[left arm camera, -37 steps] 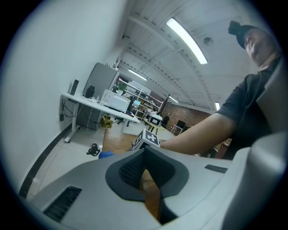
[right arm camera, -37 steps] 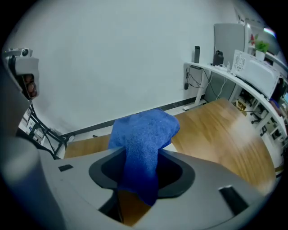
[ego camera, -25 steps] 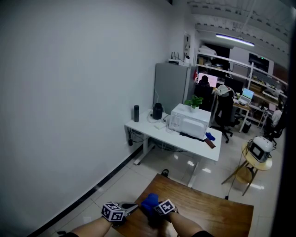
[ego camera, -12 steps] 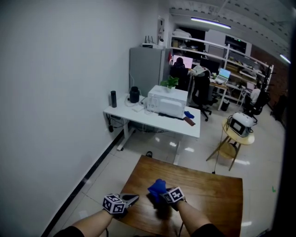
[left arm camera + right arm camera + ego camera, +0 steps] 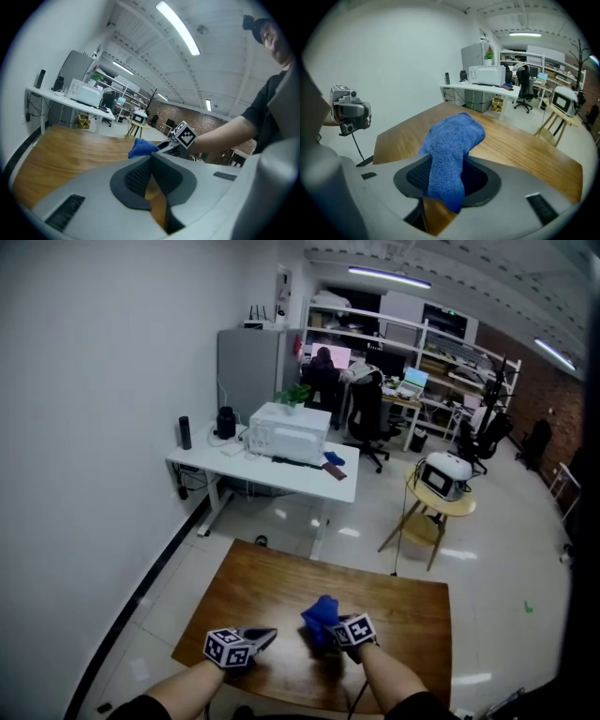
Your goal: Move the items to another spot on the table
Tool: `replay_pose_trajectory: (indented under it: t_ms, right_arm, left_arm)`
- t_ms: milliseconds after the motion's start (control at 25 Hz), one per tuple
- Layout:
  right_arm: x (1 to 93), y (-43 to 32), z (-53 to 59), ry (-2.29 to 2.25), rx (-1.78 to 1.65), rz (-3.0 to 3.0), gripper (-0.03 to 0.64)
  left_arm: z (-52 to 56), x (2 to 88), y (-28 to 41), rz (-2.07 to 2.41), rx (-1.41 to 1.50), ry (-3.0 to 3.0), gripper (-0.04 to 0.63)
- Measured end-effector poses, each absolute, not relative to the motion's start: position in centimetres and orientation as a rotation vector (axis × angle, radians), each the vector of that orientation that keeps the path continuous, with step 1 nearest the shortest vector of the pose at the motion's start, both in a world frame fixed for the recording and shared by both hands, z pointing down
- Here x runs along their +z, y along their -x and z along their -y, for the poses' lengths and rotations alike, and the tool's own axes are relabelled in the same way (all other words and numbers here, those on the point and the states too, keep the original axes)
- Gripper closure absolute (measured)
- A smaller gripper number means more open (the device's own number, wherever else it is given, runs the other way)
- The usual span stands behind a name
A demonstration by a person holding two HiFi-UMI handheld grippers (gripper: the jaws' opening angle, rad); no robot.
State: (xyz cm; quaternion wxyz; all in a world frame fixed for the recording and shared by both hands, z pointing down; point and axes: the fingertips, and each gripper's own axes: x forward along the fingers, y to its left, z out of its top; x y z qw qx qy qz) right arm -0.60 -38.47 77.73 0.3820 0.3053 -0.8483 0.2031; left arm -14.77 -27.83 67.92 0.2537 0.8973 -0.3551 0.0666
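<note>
— Wooden table (image 5: 394, 615) first: where are its edges, and how much room is on it?

— It is a rectangle of brown wood, seen from above. Both grippers sit close to its near edge. Bare wood runs from them to the far edge and out to the right side.

— What are the grippers doing?

— The right gripper (image 5: 330, 632) has its jaws clamped on a blue cloth (image 5: 321, 613), which bunches up past the jaw tips over the near middle of the table. Whether the cloth's lower end brushes the wood is hard to judge from these angles. The left gripper (image 5: 265, 637) is just beside it, towards the table's left front corner. Its jaws are closed together with nothing between them.

— What stands around the table?

— Beyond the far edge, across a strip of glossy pale floor (image 5: 506, 559), is a white desk (image 5: 234, 465). It carries a white boxy appliance (image 5: 289, 430) and a dark bottle (image 5: 185, 432), with a small plant (image 5: 292, 396) behind the appliance. To the right of the desk stands a round yellow side table (image 5: 441, 507) on splayed legs, with a white device (image 5: 439, 474) on top. A plain white wall (image 5: 94, 381) runs along the table's left side.

— And farther back?

— A grey cabinet (image 5: 248, 357), a black office chair (image 5: 367, 413) and shelving (image 5: 422, 334) under a strip light (image 5: 389, 277).
</note>
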Motion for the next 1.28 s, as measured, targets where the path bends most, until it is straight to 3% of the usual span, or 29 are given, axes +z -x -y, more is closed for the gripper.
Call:
replay_pose_trajectory:
  t_ms: [320, 720, 1040, 1280]
  right_arm:
    - [77.9, -14.8, 37.2, -0.837, 0.553, 2.096, 0.451]
    - [77.6, -29.0, 36.2, -1.062, 0.647, 2.053, 0.451]
    - [78.5, -44.4, 34.4, -1.168, 0.698, 1.989, 0.451]
    - [82.3, -48.6, 32.0, -1.133, 0.719, 1.979, 0.448]
  left_arm:
    - [27.6, 68.0, 0.3, 0.876, 0.161, -2.466, 0.604]
    - [27.0, 70.2, -10.4, 0.582, 0.358, -2.549, 0.604]
    - [25.6, 70.8, -23.8, 0.515, 0.381, -2.546, 0.604]
    - [24.1, 71.3, -32.6, 0.482, 0.349, -2.505, 0.604]
